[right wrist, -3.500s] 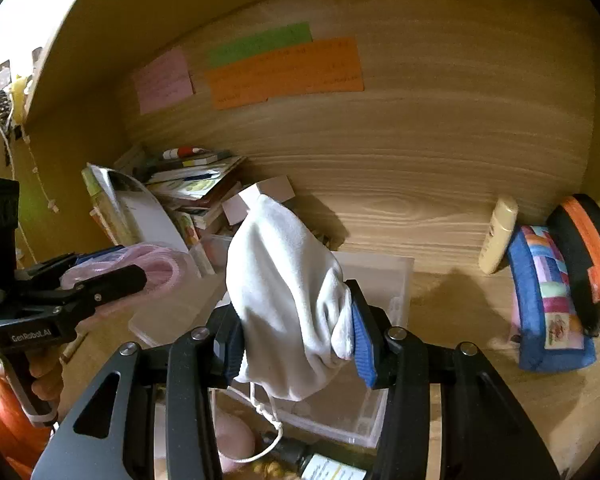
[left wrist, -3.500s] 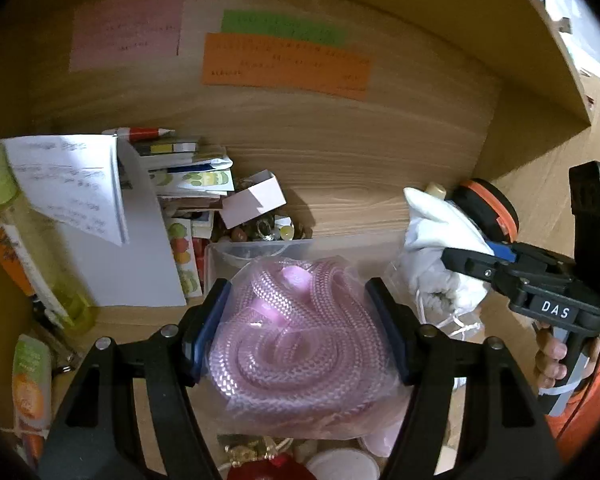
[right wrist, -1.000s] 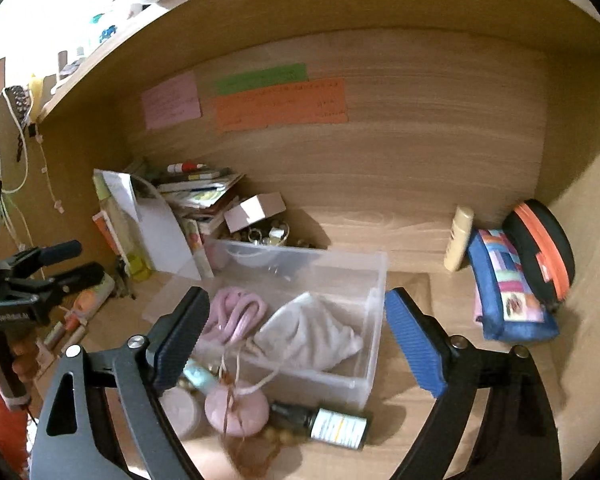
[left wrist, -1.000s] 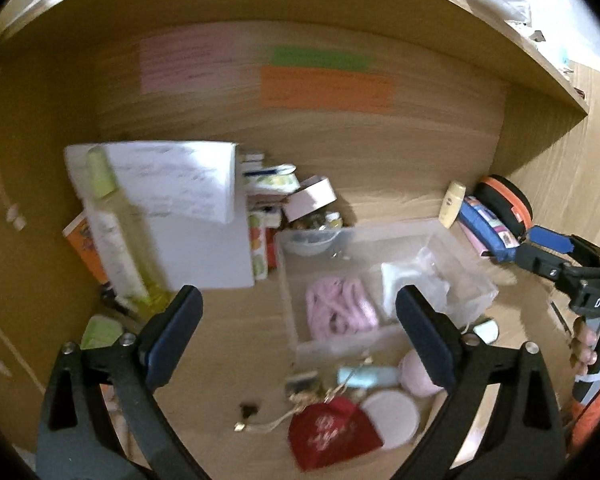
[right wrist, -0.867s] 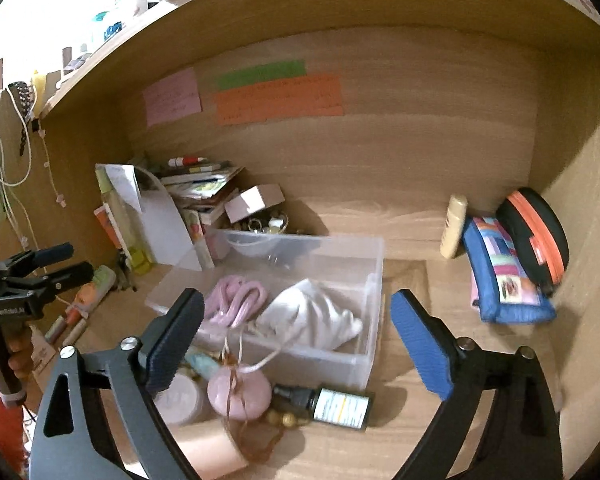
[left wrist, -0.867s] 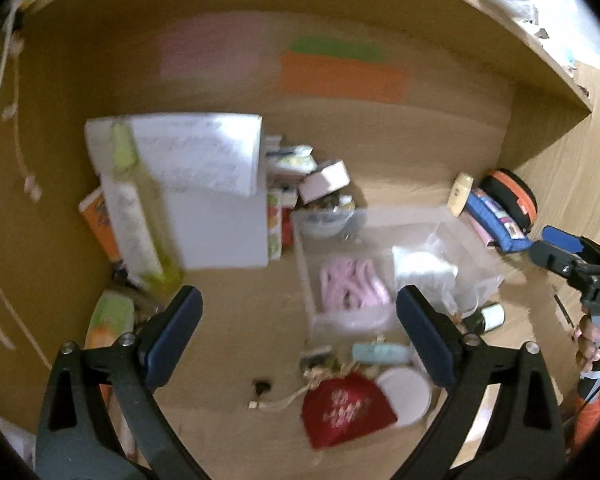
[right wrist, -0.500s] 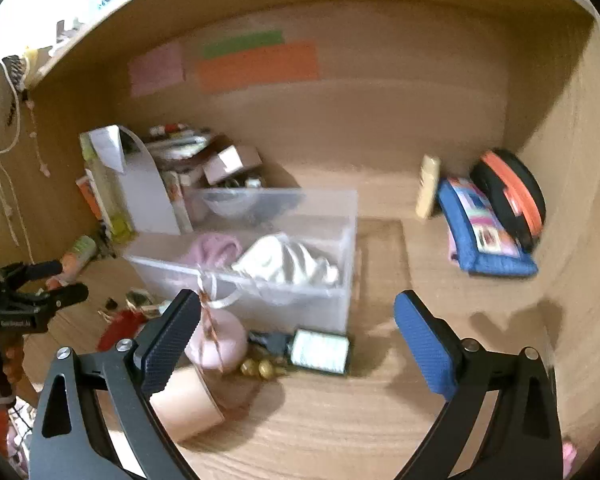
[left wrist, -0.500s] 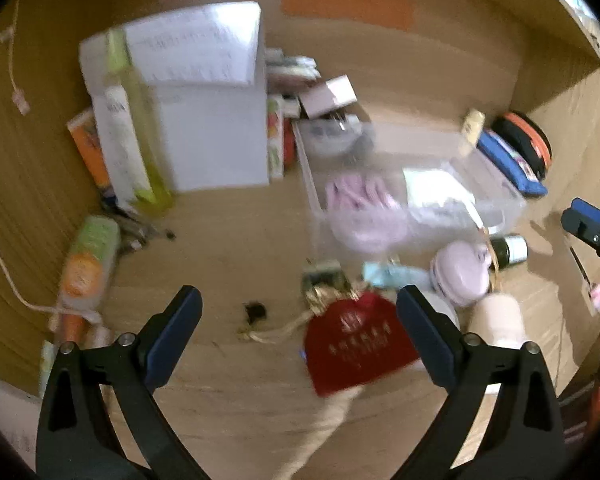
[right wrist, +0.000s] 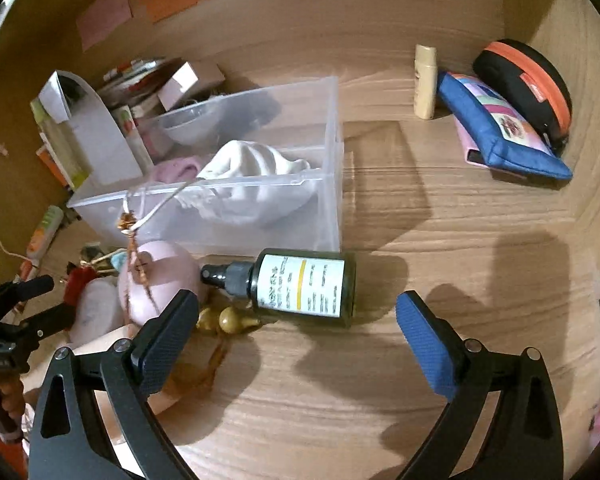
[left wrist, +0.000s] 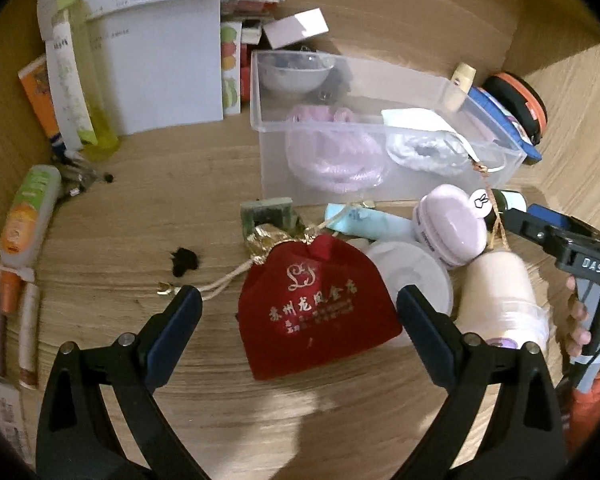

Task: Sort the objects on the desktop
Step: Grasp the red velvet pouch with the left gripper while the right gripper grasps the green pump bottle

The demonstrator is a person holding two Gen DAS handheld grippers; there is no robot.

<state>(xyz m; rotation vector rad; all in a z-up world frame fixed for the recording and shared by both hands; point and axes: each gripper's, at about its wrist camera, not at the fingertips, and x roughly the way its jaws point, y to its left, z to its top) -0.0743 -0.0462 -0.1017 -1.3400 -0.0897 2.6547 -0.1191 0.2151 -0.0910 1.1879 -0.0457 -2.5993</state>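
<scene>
Both claws gape wide, empty: left claw point(left wrist: 298, 322) over a red pouch point(left wrist: 316, 306) at centre, right claw point(right wrist: 296, 330) near a dark bottle point(right wrist: 304, 288). Earlier-held pink rope point(left wrist: 334, 156) and white cloth point(right wrist: 252, 176) now lie half-hidden inside the clear box point(right wrist: 332, 120).

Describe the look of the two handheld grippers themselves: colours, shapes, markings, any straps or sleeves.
Each gripper is a black plastic frame with two angled arms, silver screws and dark blue ribbed pads. The left gripper shows the same build as the right gripper. Seen from the left wrist, the right one's black body carries white "DAS" lettering; the hand on its grip shows an orange sleeve. No cables can be made out.
</scene>
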